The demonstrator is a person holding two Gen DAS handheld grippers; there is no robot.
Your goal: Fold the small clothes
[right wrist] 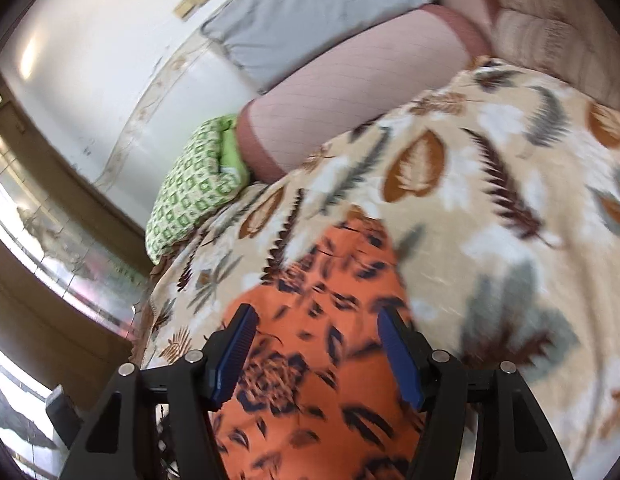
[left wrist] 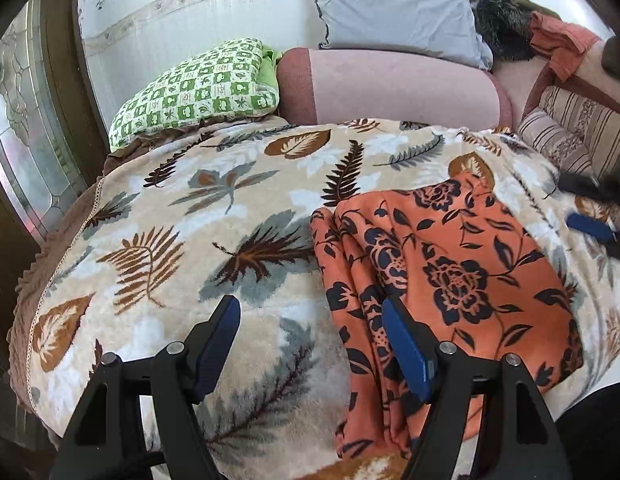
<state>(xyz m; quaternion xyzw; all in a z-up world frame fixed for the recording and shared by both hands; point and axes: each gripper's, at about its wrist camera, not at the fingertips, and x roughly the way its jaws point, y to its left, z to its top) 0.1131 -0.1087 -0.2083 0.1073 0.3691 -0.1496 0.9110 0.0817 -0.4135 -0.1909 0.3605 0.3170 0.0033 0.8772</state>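
Orange floral garment (left wrist: pixel 442 264) on bed blanket (left wrist: pixel 190 216): thin, limp, light, likely slippery. Pinch at bunched left hem. Left tongs (left wrist: pixel 310 344) and right tongs (right wrist: pixel 314 352) apart, empty.

I see the garment (left wrist: pixel 442 264) lying on the blanket (left wrist: pixel 182 216); behind it the bolster (left wrist: pixel 390 84), a checked pillow (left wrist: pixel 198 88) at its left.
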